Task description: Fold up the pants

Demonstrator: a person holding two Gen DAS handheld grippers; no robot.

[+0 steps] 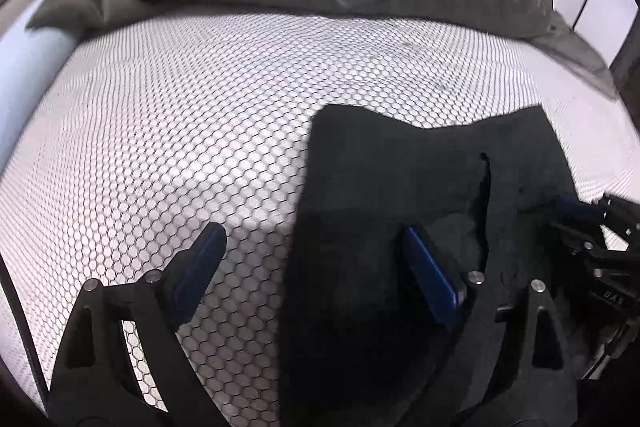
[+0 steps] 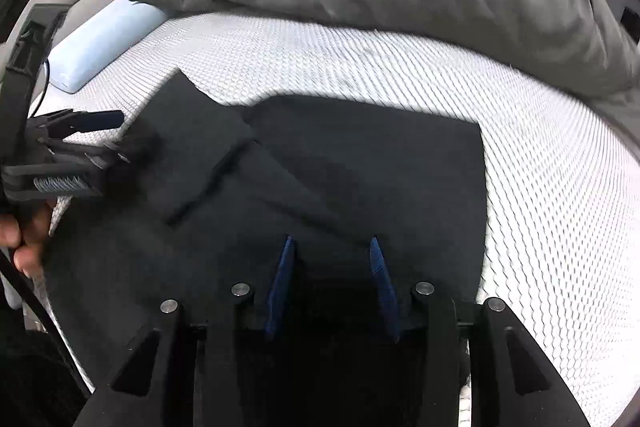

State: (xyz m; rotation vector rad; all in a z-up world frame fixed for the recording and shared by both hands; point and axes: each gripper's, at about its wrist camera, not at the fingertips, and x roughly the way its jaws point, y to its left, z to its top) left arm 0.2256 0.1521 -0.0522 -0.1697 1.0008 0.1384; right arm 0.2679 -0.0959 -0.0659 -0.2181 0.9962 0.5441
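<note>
Hovering over the folded black pants [image 2: 360, 163] with left gripper [image 1: 316, 267] wide and right gripper [image 2: 332, 279] partly parted, both empty, we judge a fresh edge grip comes next.

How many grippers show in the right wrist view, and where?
2. The right gripper fills the bottom centre, its blue pads apart over the black pants. The left gripper enters from the left edge, at the pants' left side on the bed.

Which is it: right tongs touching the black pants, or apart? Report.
Cannot tell. Right wrist view shows the open right tongs over the black pants; no gap or contact shows.
</note>
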